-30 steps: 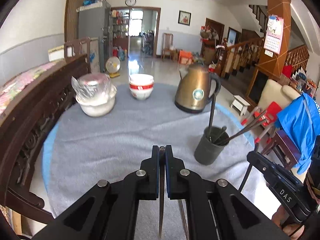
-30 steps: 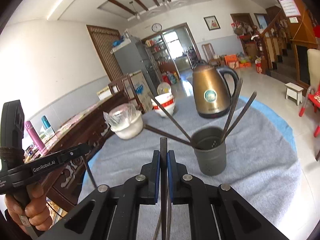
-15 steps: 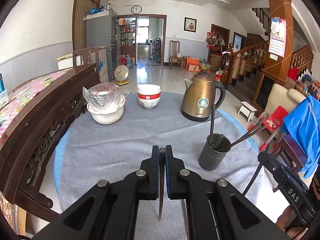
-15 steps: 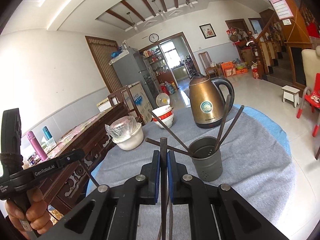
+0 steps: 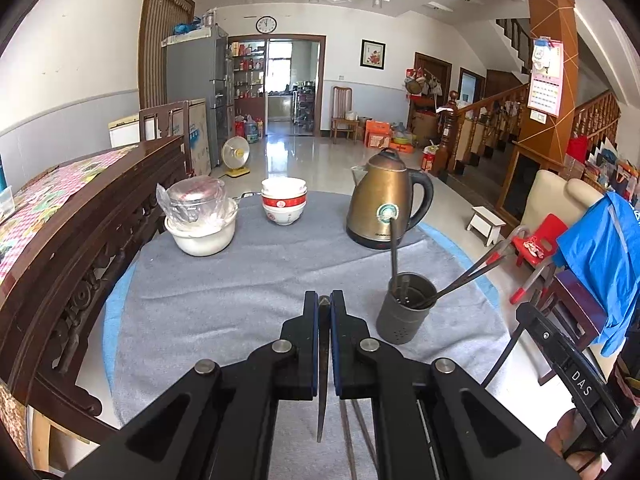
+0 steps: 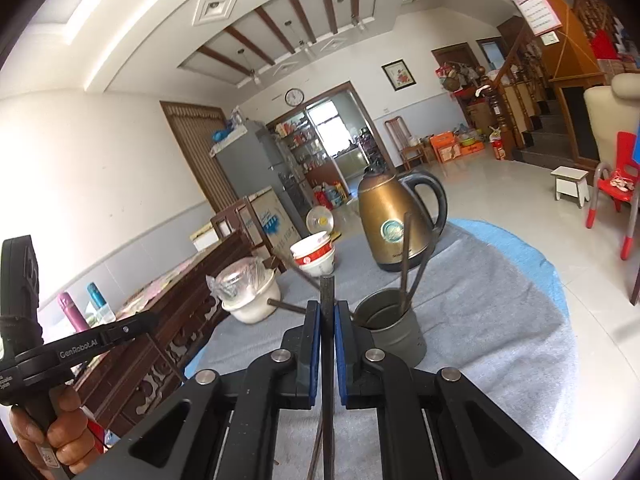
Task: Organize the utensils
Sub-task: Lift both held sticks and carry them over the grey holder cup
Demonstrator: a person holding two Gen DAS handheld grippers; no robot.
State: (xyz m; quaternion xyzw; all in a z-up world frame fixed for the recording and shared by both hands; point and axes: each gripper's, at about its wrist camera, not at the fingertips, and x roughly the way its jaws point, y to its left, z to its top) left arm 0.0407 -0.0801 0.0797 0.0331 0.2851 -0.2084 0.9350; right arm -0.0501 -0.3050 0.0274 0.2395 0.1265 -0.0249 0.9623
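A dark grey perforated utensil cup (image 5: pixel 404 314) stands on the grey cloth, right of centre, with several dark chopsticks (image 5: pixel 394 252) leaning out of it. My left gripper (image 5: pixel 323 300) hangs above the cloth short of the cup, shut on one dark chopstick (image 5: pixel 321 400) that points down between the pads. My right gripper (image 6: pixel 327 307) is shut on another dark chopstick (image 6: pixel 327 286), whose end pokes up past the fingertips, just left of the cup (image 6: pixel 394 334). Each view shows the other hand-held tool at its edge.
A bronze kettle (image 5: pixel 384 208) stands behind the cup. Stacked red-and-white bowls (image 5: pixel 284 204) and a white bowl holding a plastic-wrapped pot (image 5: pixel 200 220) sit at the back of the round table (image 5: pixel 116 308). A carved wooden bench (image 5: pixel 80 240) runs along the left.
Both grippers have drawn back from the table and risen a little, so cup, kettle and bowls look smaller. The right view has tilted up and rolled. Both stay shut on their chopsticks.
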